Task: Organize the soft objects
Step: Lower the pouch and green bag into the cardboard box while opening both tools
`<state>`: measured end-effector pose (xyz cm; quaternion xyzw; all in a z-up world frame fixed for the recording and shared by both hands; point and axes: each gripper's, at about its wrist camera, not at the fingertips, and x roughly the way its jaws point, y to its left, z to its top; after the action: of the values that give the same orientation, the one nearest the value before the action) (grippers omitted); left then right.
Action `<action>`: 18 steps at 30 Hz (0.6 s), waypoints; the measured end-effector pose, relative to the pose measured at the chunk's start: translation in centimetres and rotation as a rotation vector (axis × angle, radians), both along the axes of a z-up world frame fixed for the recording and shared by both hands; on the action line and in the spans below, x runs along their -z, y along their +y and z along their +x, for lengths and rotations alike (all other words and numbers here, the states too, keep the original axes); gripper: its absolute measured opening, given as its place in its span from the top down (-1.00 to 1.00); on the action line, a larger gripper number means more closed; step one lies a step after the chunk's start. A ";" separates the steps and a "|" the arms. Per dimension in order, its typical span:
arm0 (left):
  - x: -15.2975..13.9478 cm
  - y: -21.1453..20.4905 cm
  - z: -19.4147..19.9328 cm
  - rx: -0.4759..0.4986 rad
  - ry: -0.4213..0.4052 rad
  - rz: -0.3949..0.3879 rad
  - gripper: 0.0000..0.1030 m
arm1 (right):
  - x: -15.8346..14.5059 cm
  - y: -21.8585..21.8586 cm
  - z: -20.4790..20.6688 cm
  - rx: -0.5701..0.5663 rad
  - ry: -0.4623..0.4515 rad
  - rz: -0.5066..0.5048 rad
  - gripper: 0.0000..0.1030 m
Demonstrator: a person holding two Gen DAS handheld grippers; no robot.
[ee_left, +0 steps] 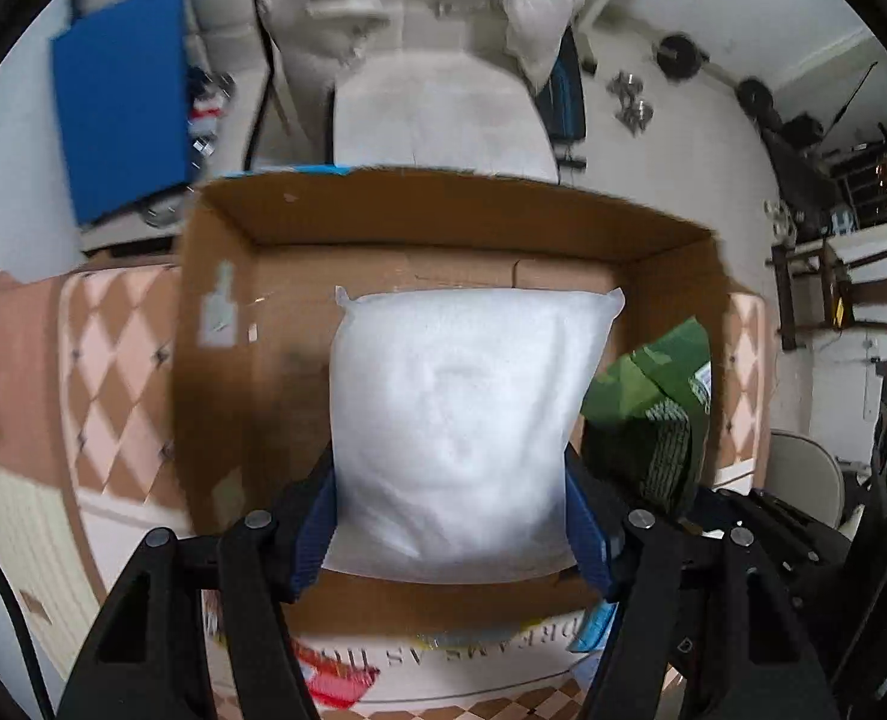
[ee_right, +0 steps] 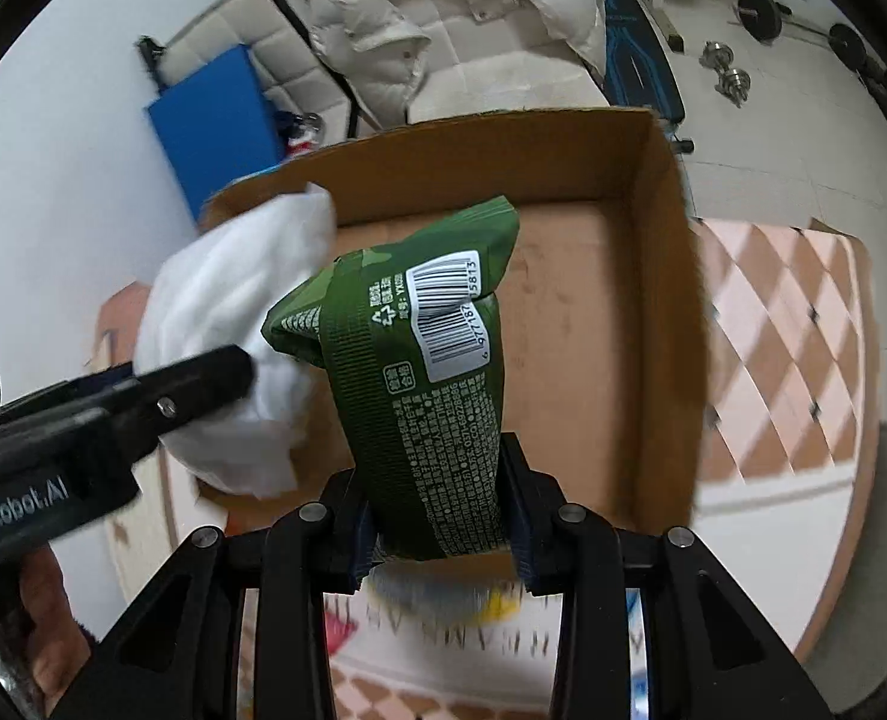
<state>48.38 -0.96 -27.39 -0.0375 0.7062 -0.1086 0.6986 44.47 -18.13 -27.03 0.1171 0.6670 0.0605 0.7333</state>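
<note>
**A:** Two soft packs in hand, both over the cardboard box (ee_left: 215, 300). My left gripper (ee_left: 452, 516) is pinching the white pillow pack (ee_left: 461, 420) by its near end, blue pads pressed into both sides. My right gripper (ee_right: 437, 510) is clamped on the near end of the green pouch (ee_right: 407, 372).

**B:** How do they handle?

**A:** Light, I'd judge. The pillow pack is puffy, fibre fill under a thin clear film, and gives under the pads. The film is likely slippery, so grip wide across the body, not at the sealed corner. The pouch is glossy printed film with a barcode label, limp, and it bends over past the jaws. Take it low on the flat seam.

**B:** Box?

**A:** Plain brown corrugated, open top, stiff walls, floor bare beneath both packs. The pouch sits toward the box's right wall, the pillow pack nearer its middle. Behind the box there's a white padded jacket (ee_right: 455, 18) on a pale seat.
</note>
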 end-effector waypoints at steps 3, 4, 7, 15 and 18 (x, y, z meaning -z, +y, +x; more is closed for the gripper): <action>2.9 -1.0 1.7 0.034 0.029 0.032 -0.24 | 3.7 0.3 3.7 0.024 0.048 -0.022 0.26; 4.0 -1.3 2.3 0.047 0.042 0.042 -0.24 | 4.6 0.3 4.4 0.024 0.056 -0.034 0.26; 6.7 -2.0 3.2 0.068 0.078 0.061 -0.25 | 7.7 0.0 6.6 0.037 0.086 -0.046 0.26; 8.8 -2.7 3.4 0.092 0.097 0.101 -0.30 | 12.4 0.3 9.1 0.013 0.118 -0.089 0.26; 8.5 -2.7 3.5 0.092 0.100 0.113 -0.31 | 13.0 0.7 9.3 -0.008 0.109 -0.108 0.26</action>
<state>51.85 -3.67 -35.84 0.0288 0.7462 -0.0985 0.6578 53.81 -17.44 -40.03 0.0775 0.7087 0.0210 0.7009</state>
